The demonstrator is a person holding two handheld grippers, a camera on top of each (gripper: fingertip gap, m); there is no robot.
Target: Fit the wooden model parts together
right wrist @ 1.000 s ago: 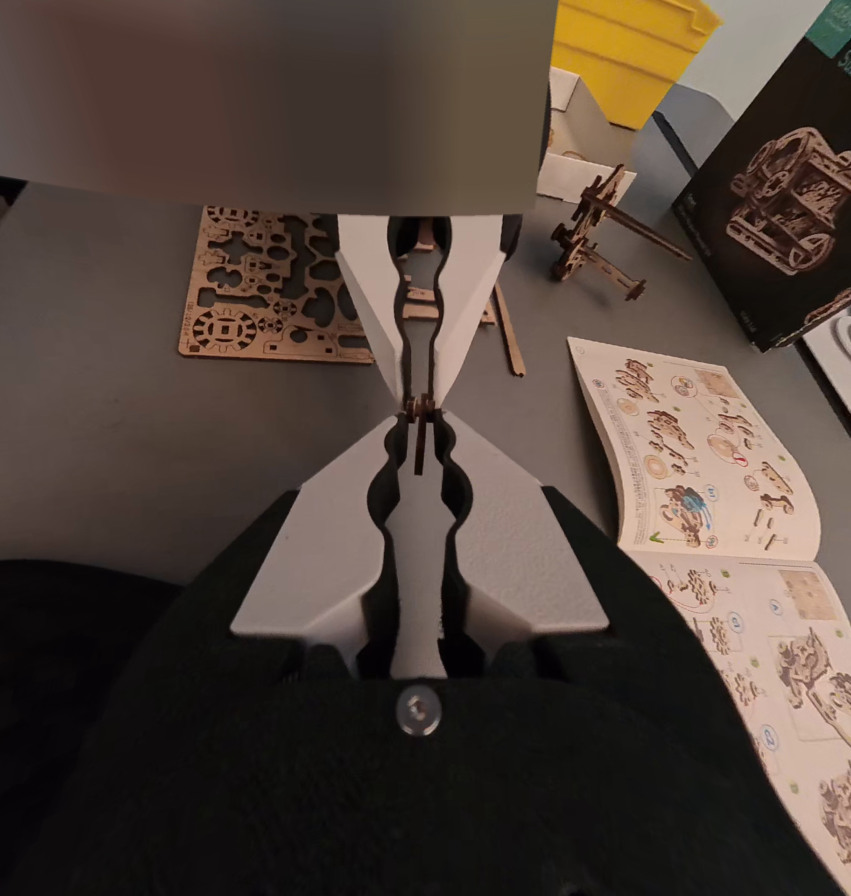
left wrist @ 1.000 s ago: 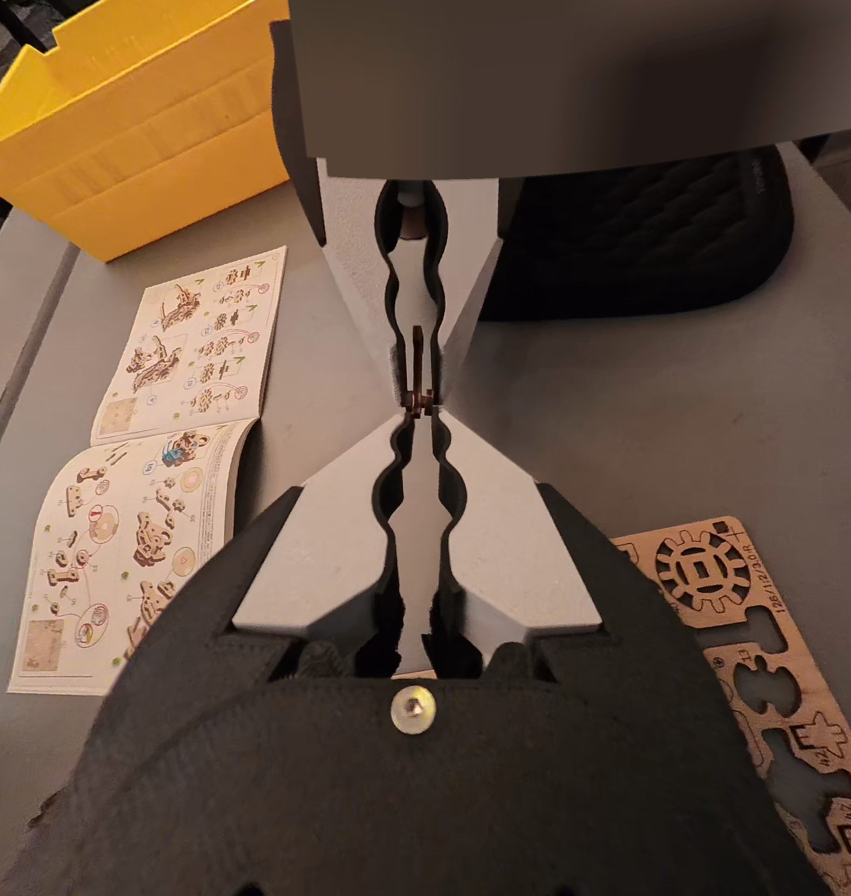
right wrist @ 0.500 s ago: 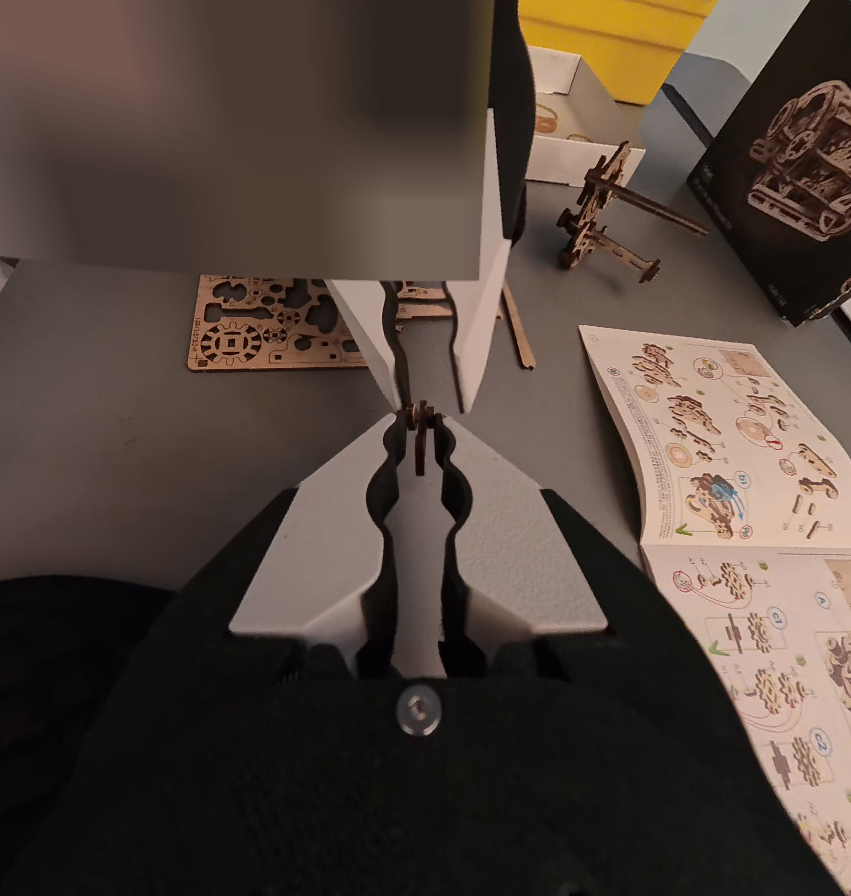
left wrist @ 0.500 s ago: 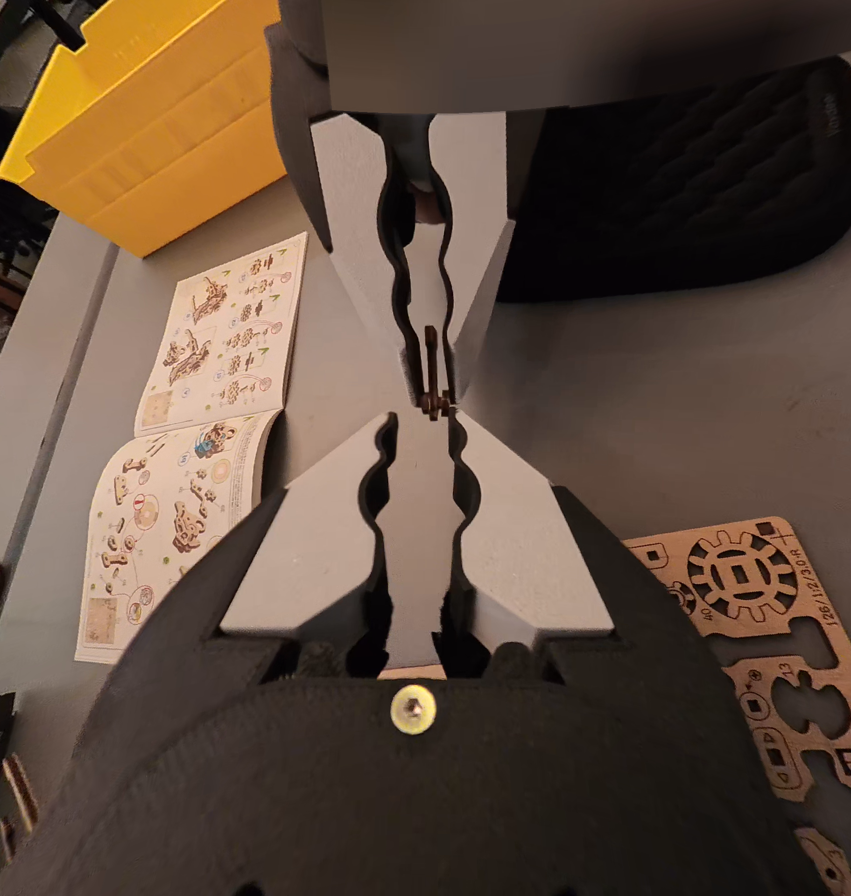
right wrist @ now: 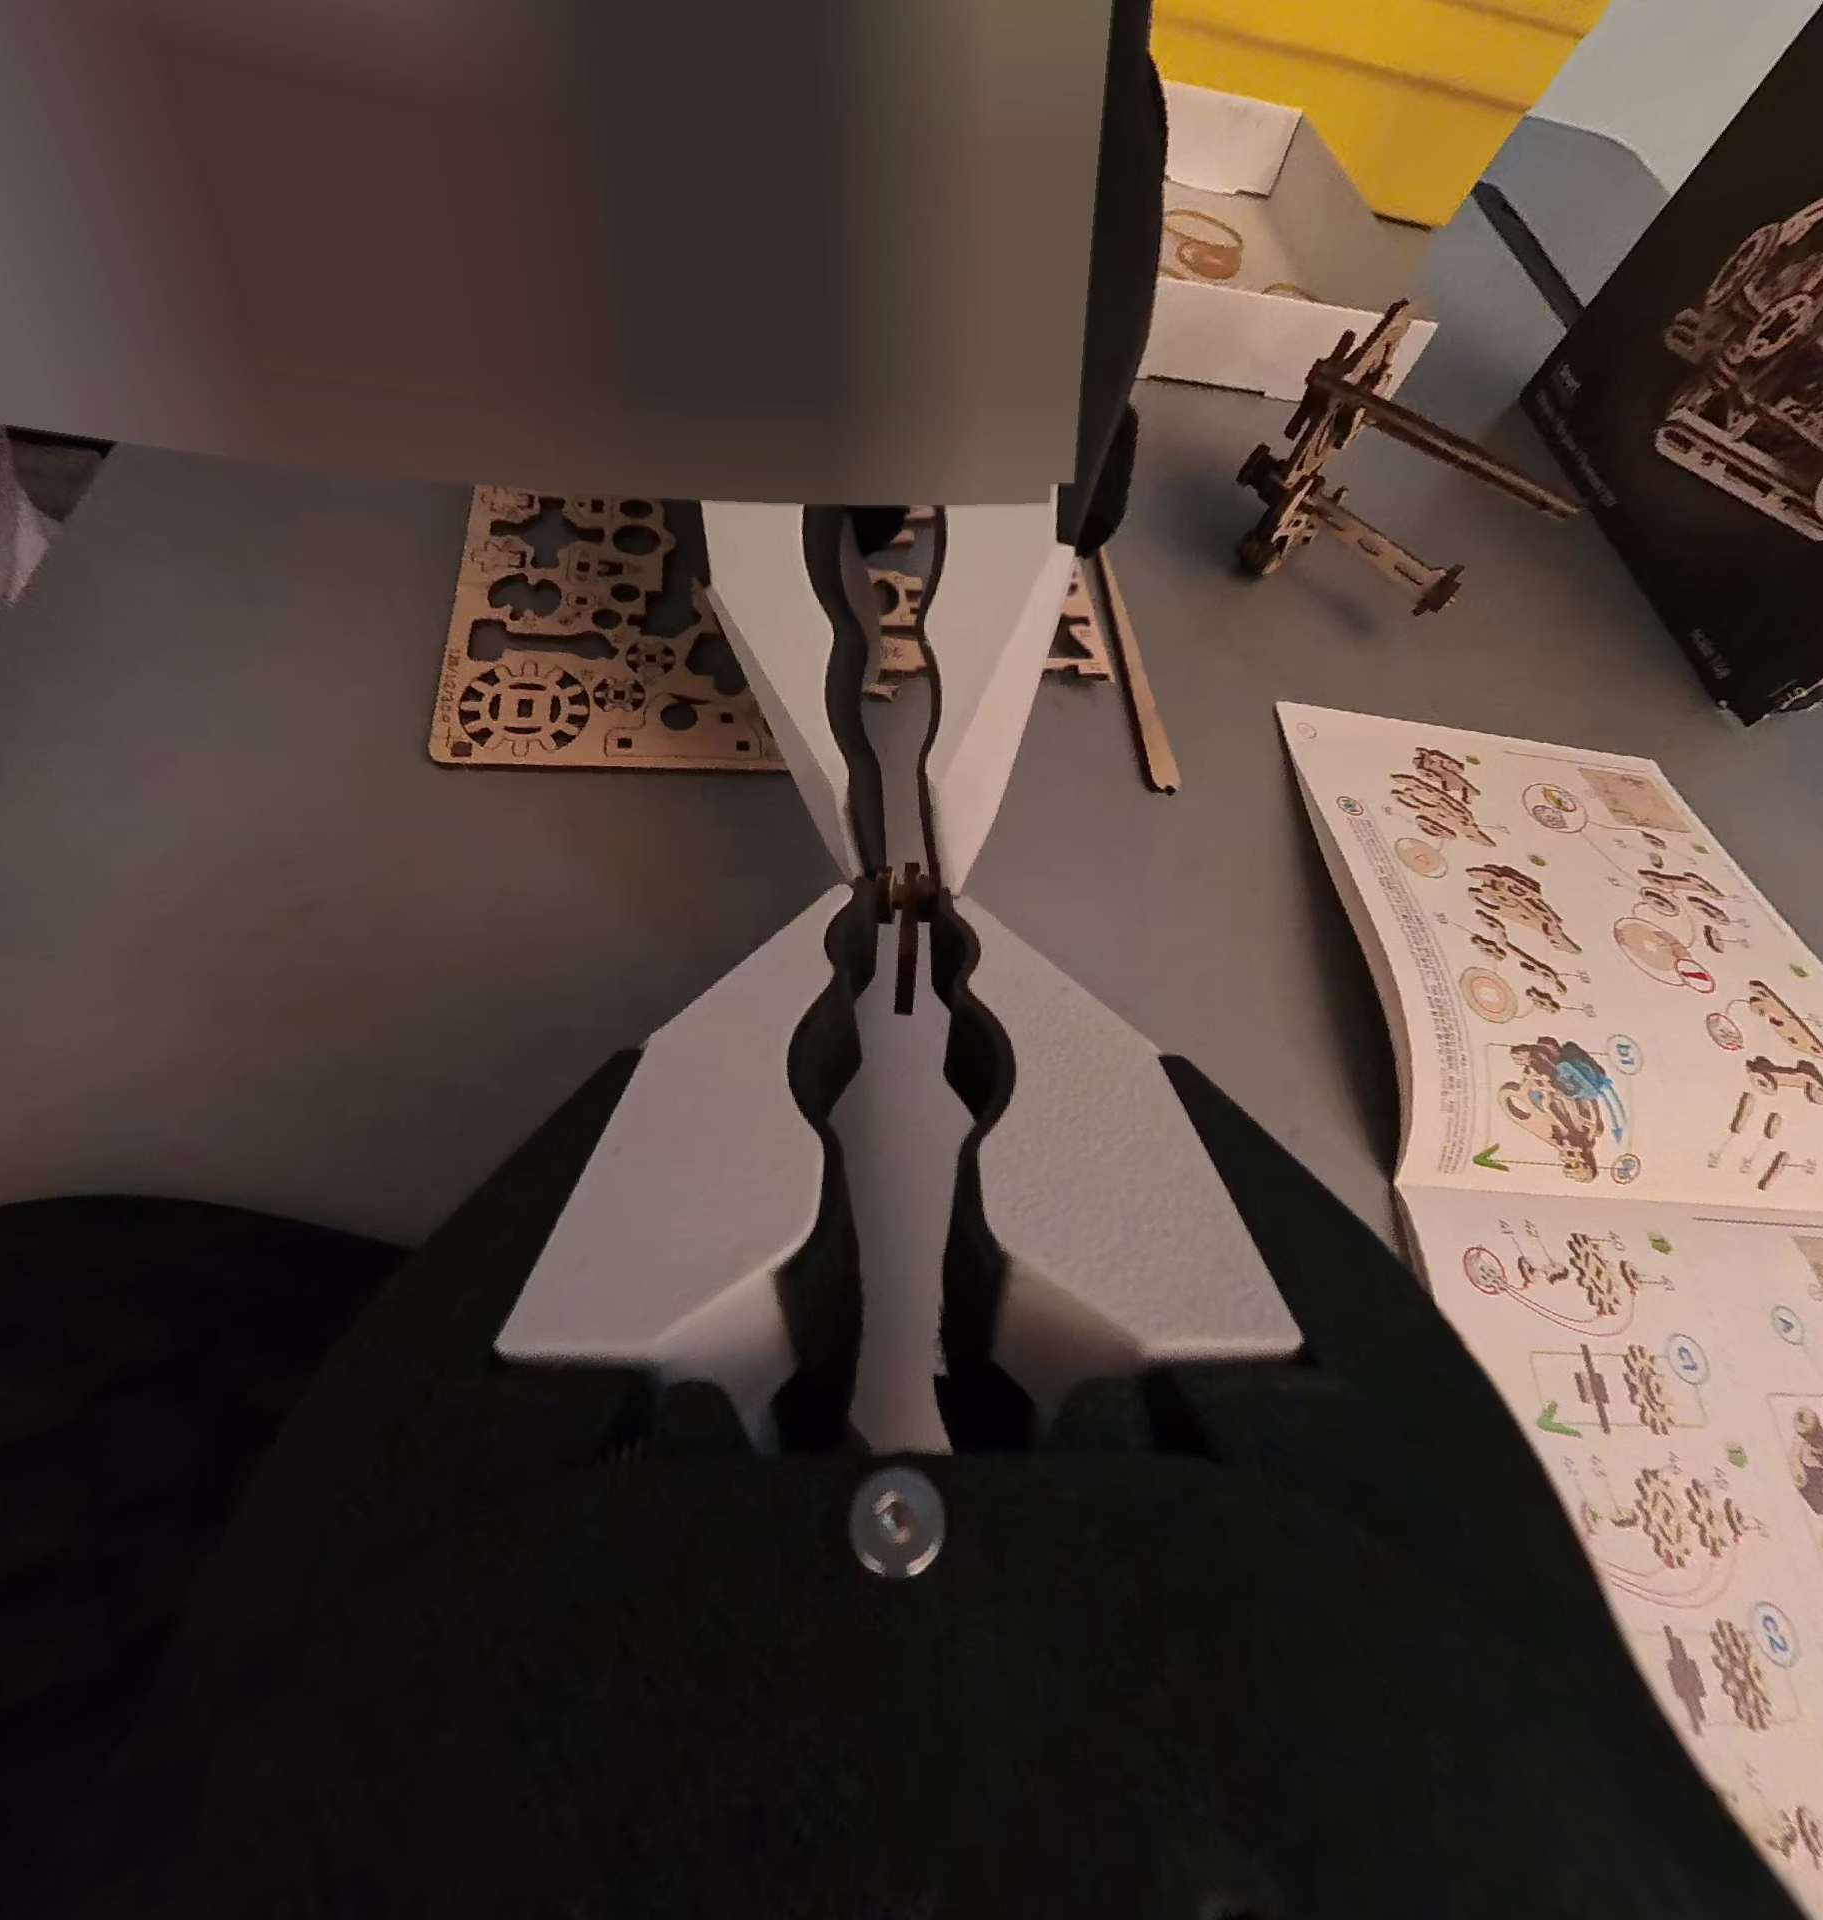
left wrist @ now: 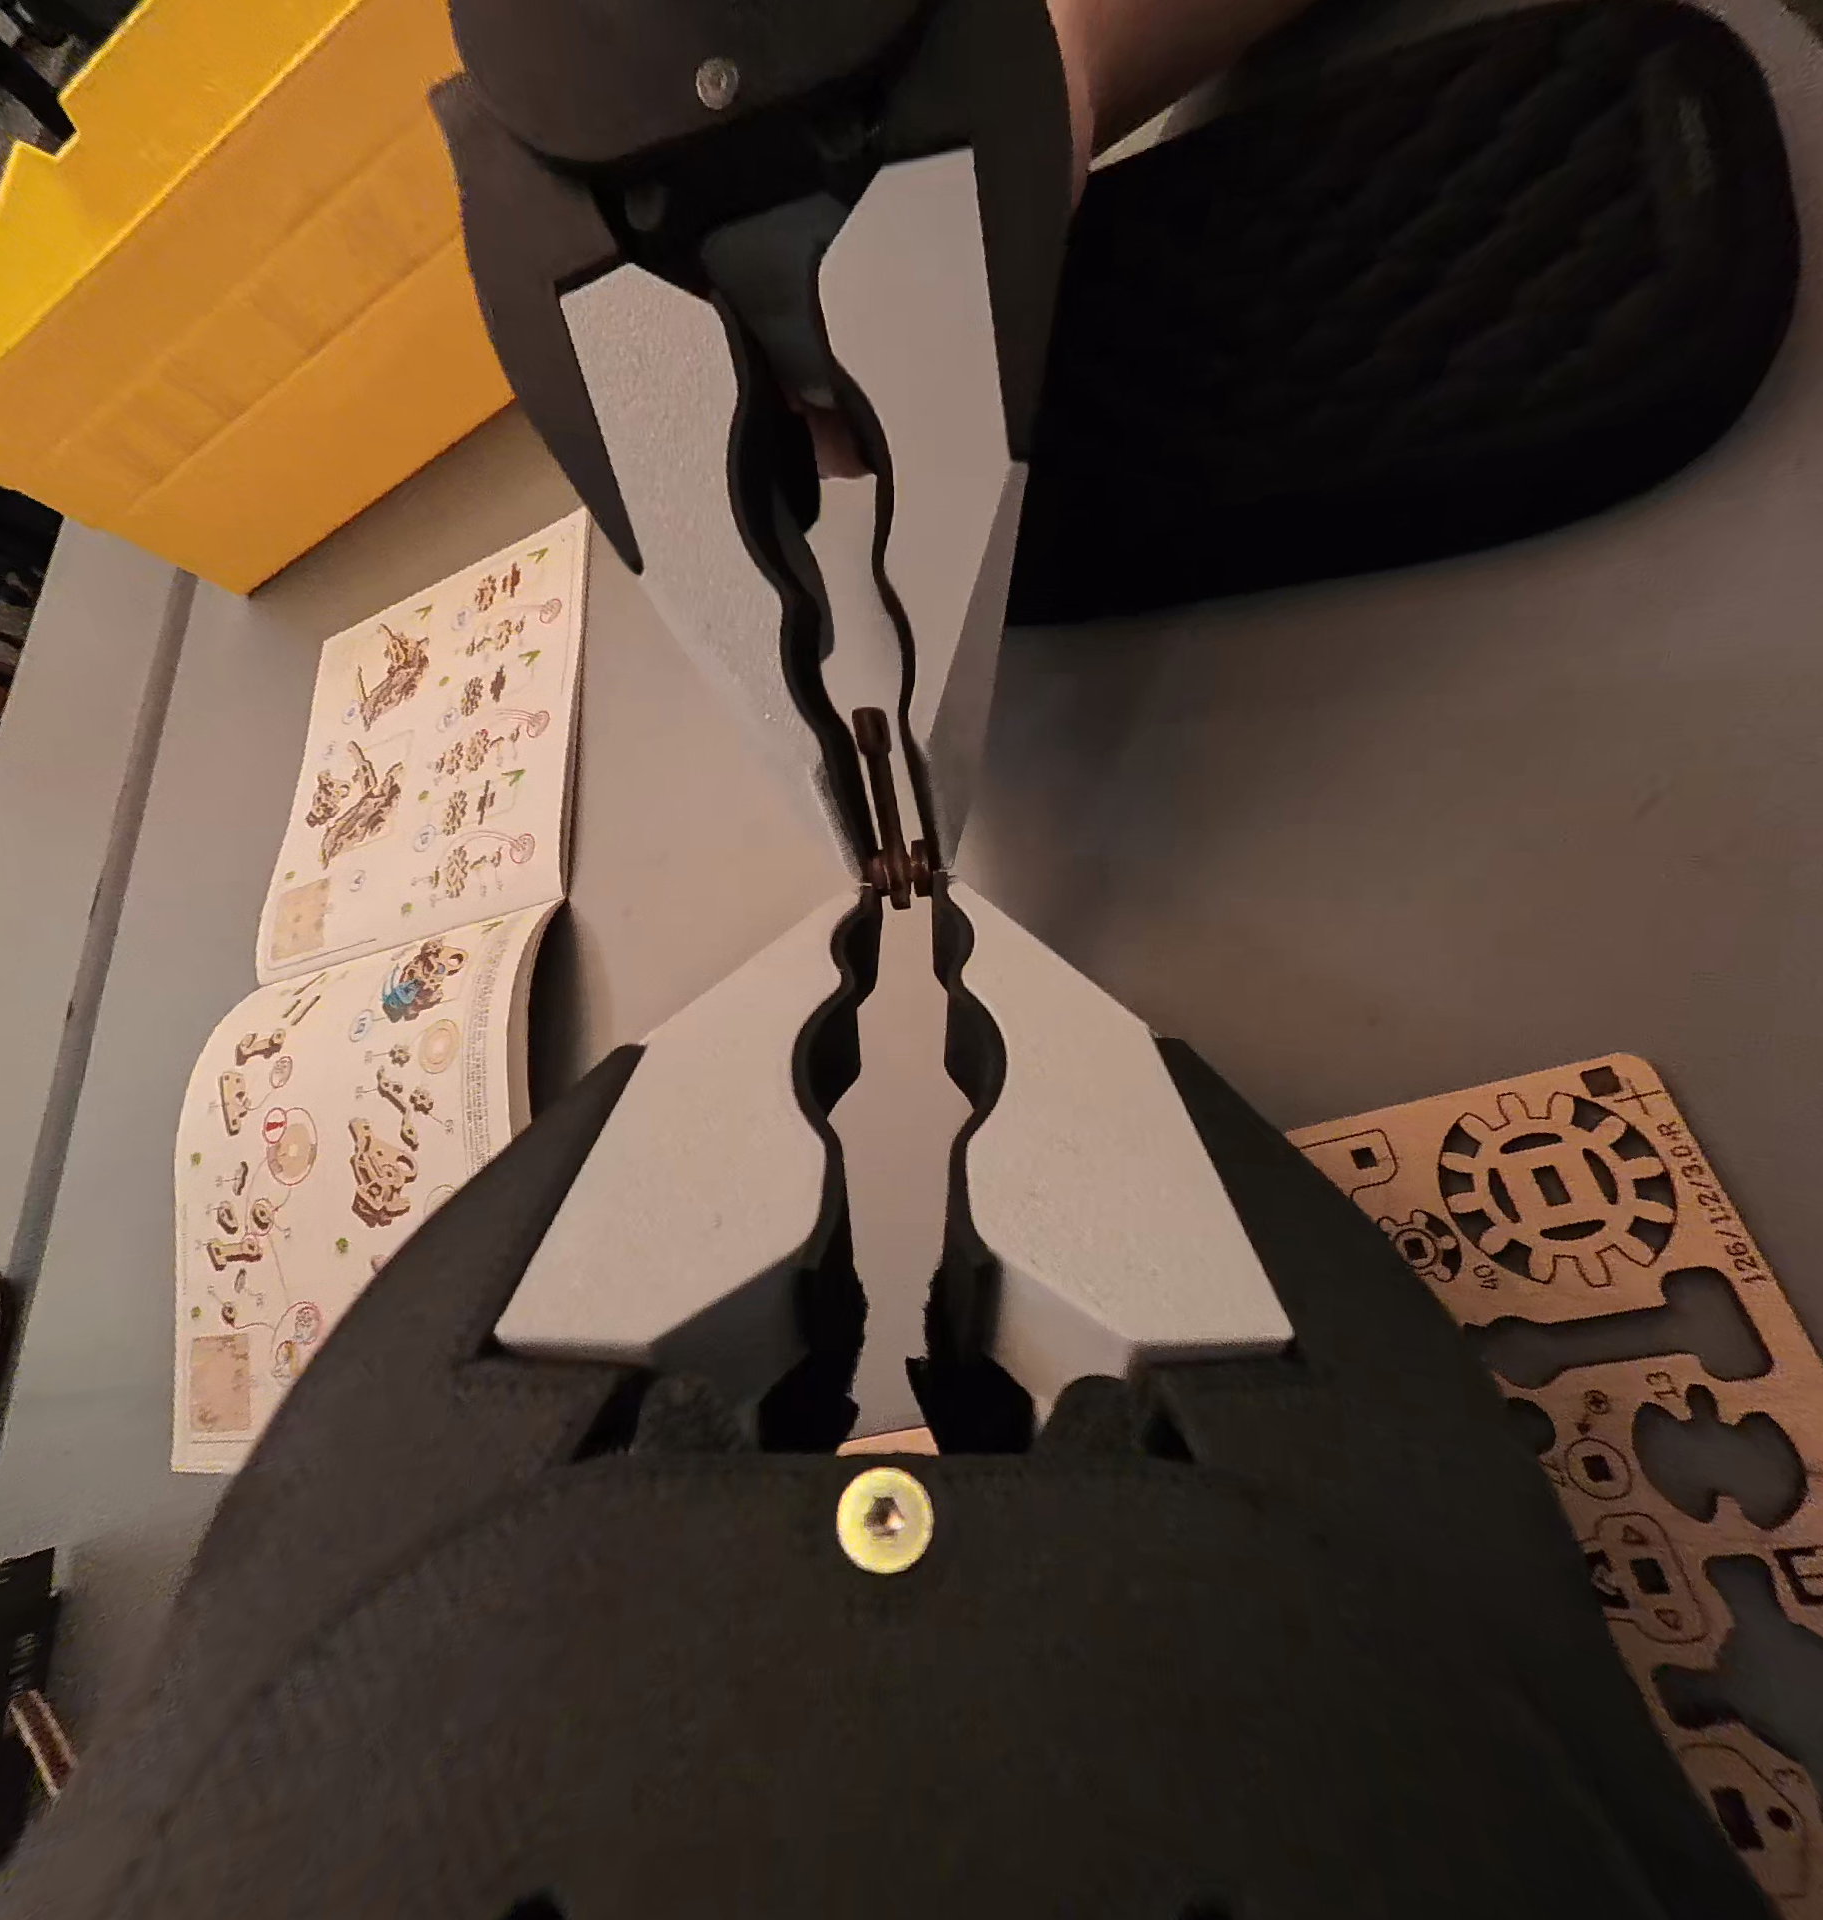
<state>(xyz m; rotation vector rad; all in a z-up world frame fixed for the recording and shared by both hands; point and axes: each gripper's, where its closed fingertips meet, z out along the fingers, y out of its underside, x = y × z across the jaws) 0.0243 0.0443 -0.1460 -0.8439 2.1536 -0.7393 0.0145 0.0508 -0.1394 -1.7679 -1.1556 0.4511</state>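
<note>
Fingertips of both my grippers meet nose to nose above the grey table (left wrist: pixel 1406 831). My right gripper (right wrist: pixel 899 902) pinches a small wooden strip (right wrist: pixel 903 961); my left gripper (left wrist: pixel 894 902) looks nearly pressed together on the little disc piece (left wrist: pixel 896 871) at the joint, though I cannot tell for certain. Seating seems under way, unfinished. Beyond lie the laser-cut parts sheet (left wrist: pixel 1572 1226), instruction booklet (right wrist: pixel 1572 997) and a half-built model (right wrist: pixel 1333 457).
</note>
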